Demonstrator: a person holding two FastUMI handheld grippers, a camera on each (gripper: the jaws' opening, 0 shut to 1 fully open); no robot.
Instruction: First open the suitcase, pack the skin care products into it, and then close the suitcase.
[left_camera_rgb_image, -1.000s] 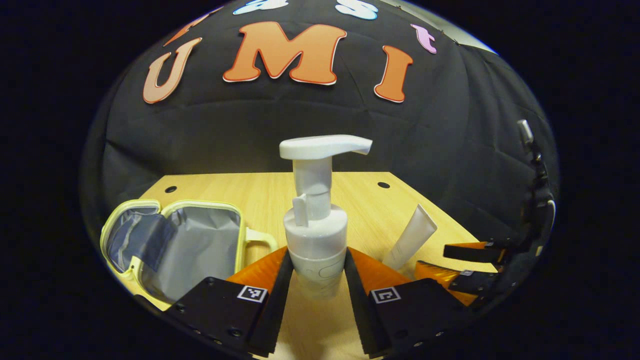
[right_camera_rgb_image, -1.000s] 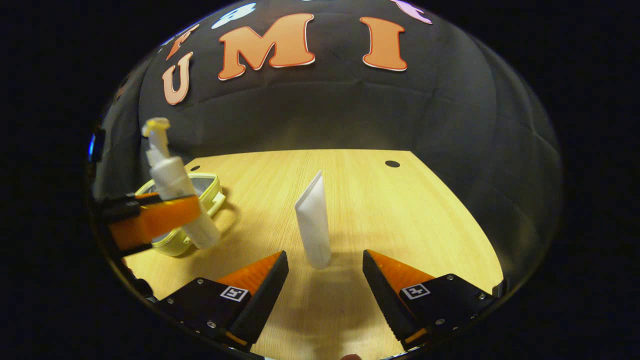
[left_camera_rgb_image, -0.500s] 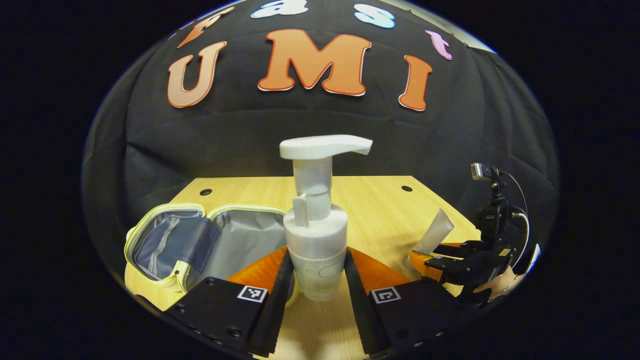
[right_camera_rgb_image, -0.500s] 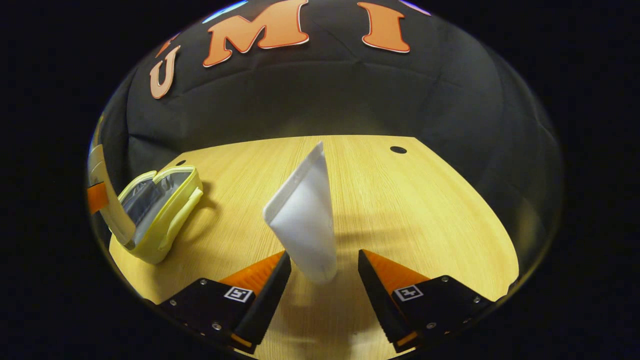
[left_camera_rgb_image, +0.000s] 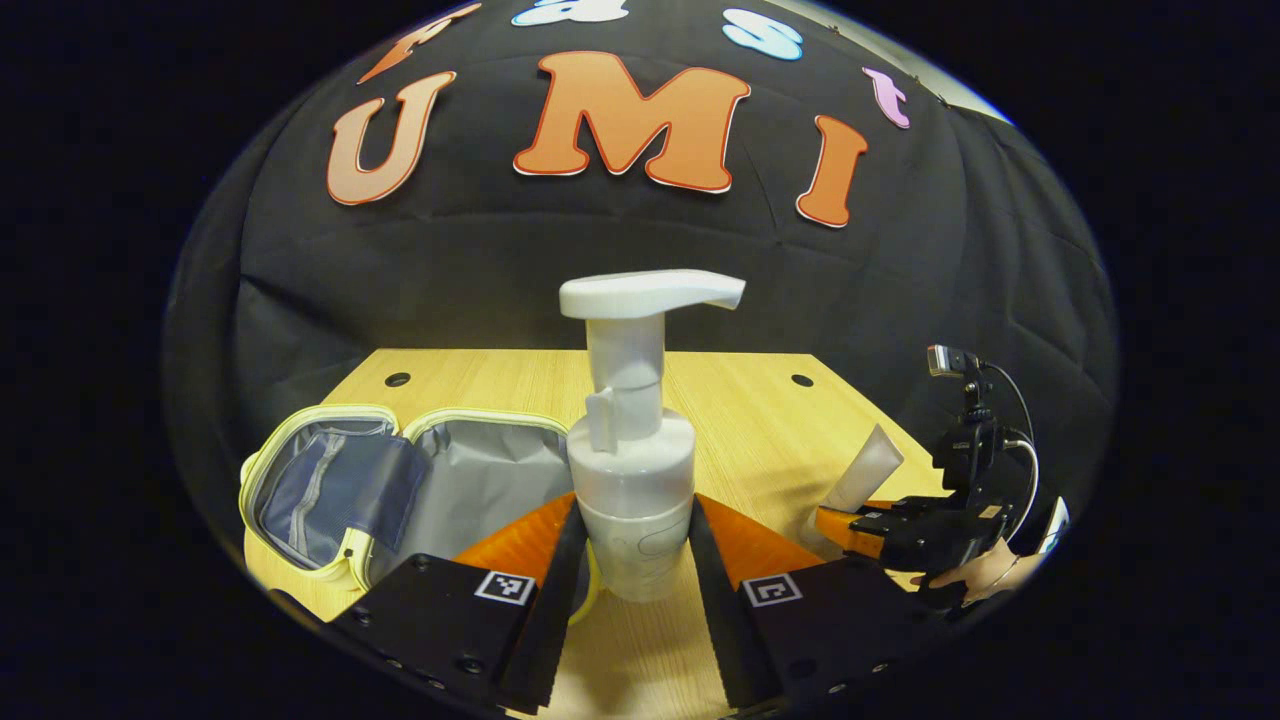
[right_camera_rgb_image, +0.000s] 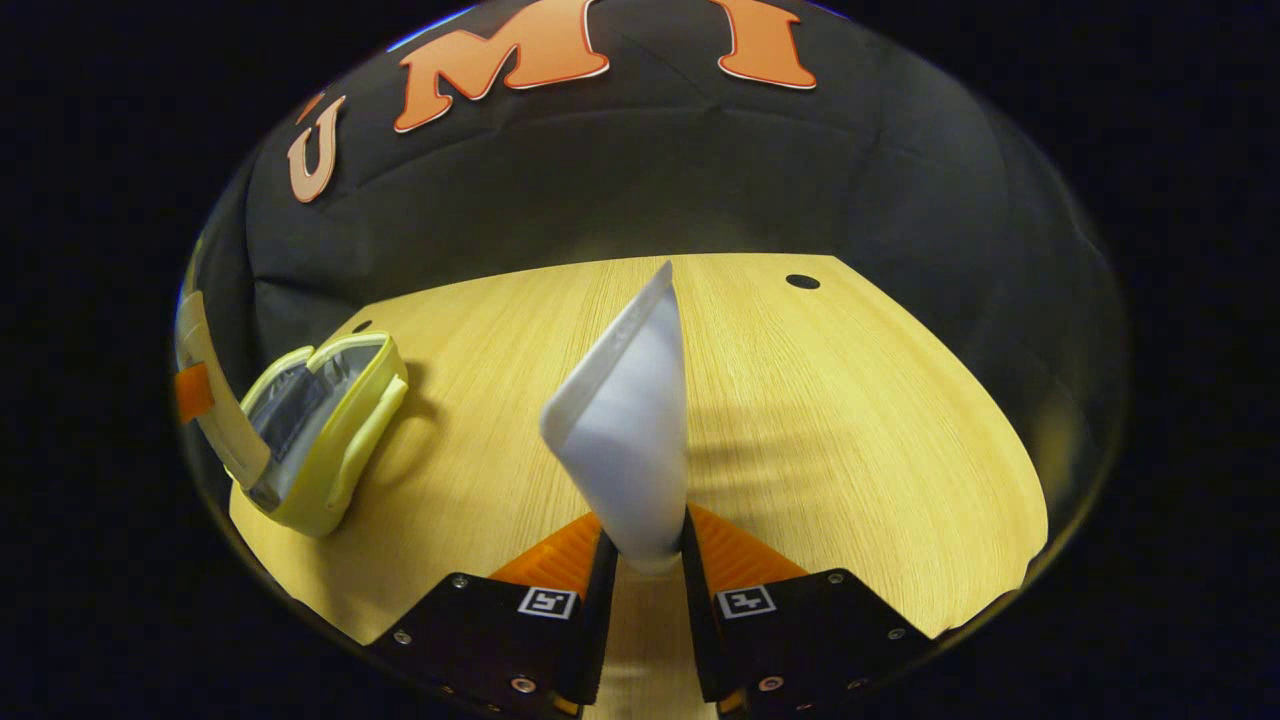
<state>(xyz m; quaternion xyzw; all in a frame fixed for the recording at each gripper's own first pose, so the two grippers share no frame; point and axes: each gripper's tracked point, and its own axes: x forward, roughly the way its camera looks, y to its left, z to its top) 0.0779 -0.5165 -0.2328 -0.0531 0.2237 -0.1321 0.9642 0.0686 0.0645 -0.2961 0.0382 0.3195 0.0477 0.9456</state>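
In the left gripper view my left gripper (left_camera_rgb_image: 630, 570) is shut on a white pump bottle (left_camera_rgb_image: 630, 470), held upright above the table. The small pale-yellow suitcase (left_camera_rgb_image: 400, 490) lies open to its left, grey lining up. In the right gripper view my right gripper (right_camera_rgb_image: 645, 560) is shut on the cap end of a white tube (right_camera_rgb_image: 630, 430), whose flat crimped end points away and up. The open suitcase (right_camera_rgb_image: 320, 440) lies at the left, and the pump bottle (right_camera_rgb_image: 215, 400) shows at the far left edge. The right gripper (left_camera_rgb_image: 880, 525) with the tube (left_camera_rgb_image: 865, 470) appears in the left gripper view, held by a hand (left_camera_rgb_image: 985, 570).
A light wooden table (right_camera_rgb_image: 820, 420) carries everything, with round holes (right_camera_rgb_image: 802, 282) near its far corners. Black cloth walls close the booth behind and to both sides.
The right gripper's fingers have shut on the white tube, which stood loose between them before. The left gripper with the pump bottle has swung toward the open suitcase, then held nearly still.
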